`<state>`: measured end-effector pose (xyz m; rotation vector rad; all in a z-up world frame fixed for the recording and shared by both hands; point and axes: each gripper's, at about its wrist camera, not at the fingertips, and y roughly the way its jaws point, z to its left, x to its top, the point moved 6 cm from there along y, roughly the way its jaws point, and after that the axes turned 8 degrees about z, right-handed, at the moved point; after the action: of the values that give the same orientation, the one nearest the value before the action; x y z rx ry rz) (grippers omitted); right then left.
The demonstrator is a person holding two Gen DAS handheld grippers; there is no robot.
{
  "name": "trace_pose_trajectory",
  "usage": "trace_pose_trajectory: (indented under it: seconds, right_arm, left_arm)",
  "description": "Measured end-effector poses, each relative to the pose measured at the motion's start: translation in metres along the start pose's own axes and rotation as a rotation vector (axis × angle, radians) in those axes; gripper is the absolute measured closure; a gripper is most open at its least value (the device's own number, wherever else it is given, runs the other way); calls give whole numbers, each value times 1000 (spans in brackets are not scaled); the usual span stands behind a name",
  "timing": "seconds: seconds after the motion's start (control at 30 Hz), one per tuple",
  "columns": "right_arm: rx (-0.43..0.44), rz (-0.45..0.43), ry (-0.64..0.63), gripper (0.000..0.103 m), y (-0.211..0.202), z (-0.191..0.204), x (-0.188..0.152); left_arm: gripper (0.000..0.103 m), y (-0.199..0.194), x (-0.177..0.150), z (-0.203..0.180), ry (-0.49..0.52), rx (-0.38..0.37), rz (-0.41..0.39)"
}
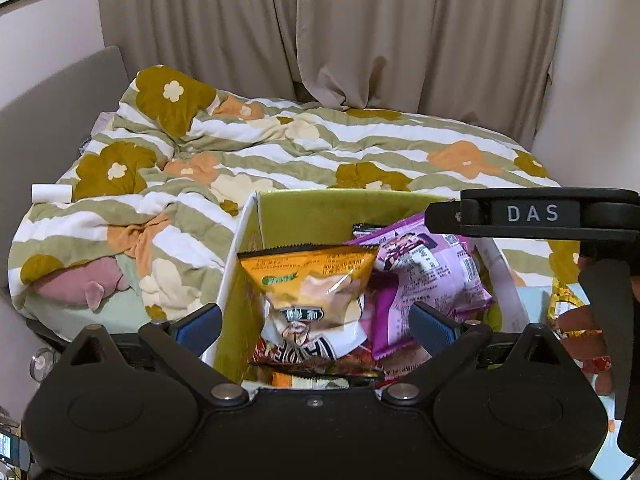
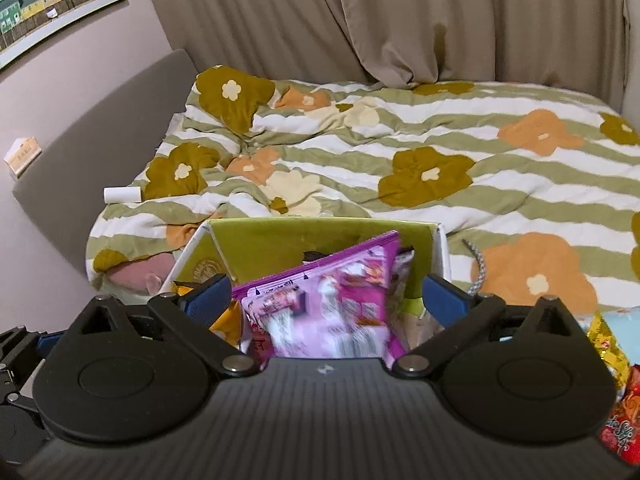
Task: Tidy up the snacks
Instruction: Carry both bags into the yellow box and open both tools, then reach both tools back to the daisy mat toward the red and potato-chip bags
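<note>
The left gripper [image 1: 316,326] stands with its 2 blue-padded fingers [image 1: 198,326] spread wide above an open box [image 1: 320,208], nothing pressed between them. Directly under the gap an orange snack bag [image 1: 310,280] stands upright against the box's left wall, its serrated top edge uppermost. Beside it to the right a purple snack packet [image 1: 432,272] leans across the box interior, with more wrappers (their print too crumpled to read) packed beneath both.

The right gripper [image 2: 328,300] is likewise spread wide, its pads [image 2: 444,298] clear of everything. The purple snack packet [image 2: 332,308] lies blurred between and below them, tilted with 1 corner up toward the box's far wall [image 2: 320,240]; no pad touches it. In the left wrist view the right gripper's black body, marked "DAS", crosses the box's right rim, and part of a hand [image 1: 580,320] shows behind it.

The box, lime green inside and white outside, sits at the near edge of a bed covered by a striped floral quilt [image 2: 440,152]. To its right lie loose snacks, among them a gold wrapper [image 2: 608,344] and a red bag [image 2: 624,424]. A white roll [image 2: 122,194] rests on the quilt near the grey headboard [image 2: 100,120], a pink plush toy [image 1: 80,284] sits under the quilt's edge, and beige curtains [image 1: 320,32] hang behind.
</note>
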<state>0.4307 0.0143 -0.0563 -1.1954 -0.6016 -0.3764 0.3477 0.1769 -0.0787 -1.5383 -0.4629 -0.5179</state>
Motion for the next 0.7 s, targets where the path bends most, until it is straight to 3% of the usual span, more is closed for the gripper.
trace_pose_trajectory:
  seconds: [0.33,0.7]
  right_arm:
    - [-22,-56,-12,0,-31,5,-7]
    - [-82,-157,13,0,-103,0,-26]
  left_arm:
    - [2,-27,0,1,1,-6,-70]
    - [2,-68,-7,-23,61,-62,-169]
